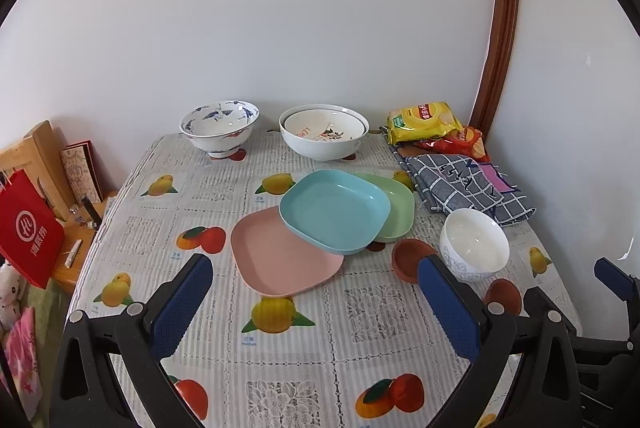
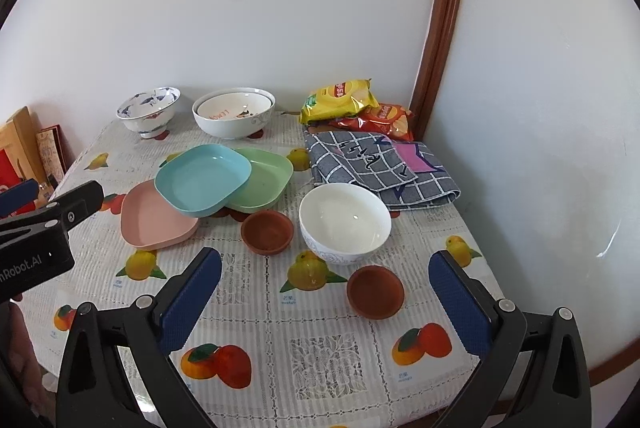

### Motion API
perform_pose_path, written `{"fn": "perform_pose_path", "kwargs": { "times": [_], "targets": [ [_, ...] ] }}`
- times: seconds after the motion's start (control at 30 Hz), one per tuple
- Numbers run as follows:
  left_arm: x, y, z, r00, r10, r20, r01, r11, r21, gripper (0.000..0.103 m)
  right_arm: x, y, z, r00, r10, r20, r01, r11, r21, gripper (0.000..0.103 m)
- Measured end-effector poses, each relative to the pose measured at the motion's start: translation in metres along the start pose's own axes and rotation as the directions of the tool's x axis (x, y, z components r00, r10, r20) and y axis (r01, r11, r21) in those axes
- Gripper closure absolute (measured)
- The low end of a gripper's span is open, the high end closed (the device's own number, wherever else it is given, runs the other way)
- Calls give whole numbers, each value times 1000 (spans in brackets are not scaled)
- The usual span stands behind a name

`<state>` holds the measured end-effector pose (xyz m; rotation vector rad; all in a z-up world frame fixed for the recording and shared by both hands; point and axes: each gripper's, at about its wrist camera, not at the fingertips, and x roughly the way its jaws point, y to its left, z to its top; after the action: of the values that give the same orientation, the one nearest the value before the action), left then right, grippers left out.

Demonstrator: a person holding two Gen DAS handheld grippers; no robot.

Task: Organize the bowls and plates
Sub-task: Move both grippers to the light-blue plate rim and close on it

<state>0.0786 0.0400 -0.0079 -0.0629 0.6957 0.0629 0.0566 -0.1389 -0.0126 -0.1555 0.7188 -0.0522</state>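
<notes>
Plates, blue plate (image 2: 202, 183) overlapping pink plate (image 2: 154, 222) and green plate (image 2: 266, 181), are lying mid-tabletop (image 2: 332, 352); bowls are standing along its far edge beside snack bags (image 2: 340, 99) with unreadable print. Left claw (image 1: 316, 308) and right claw (image 2: 326, 302) are both hovering open, empty

Blue plate (image 1: 334, 210) (pink plate (image 1: 280, 260) beneath)
</notes>
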Motion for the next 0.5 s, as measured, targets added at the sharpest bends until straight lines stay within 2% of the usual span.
{"fn": "perform_pose_path", "kwargs": {
  "times": [0.1, 0.23, 0.3, 0.37, 0.5],
  "targets": [
    [9, -1, 5, 1000, -17, 11, 16, 1000, 7, 0, 13, 1, 4, 999, 39, -19, -39, 999, 18, 0],
    [19, 3, 9, 999, -21, 42, 22, 1000, -19, 0, 20, 0, 8, 995, 92, 33, -94, 994, 51, 0],
    [26, 6, 12, 998, -36, 42, 37, 998, -41, 0, 28, 2, 14, 995, 100, 6, -100, 993, 61, 0],
    [34, 9, 15, 998, -50, 34, 52, 997, -61, 0, 38, 5, 18, 993, 115, -27, -113, 991, 70, 0],
    [53, 10, 19, 998, -66, -11, 65, 997, -48, 0, 55, 18, 24, 992, 119, -33, -118, 992, 42, 1]
  ]
}}
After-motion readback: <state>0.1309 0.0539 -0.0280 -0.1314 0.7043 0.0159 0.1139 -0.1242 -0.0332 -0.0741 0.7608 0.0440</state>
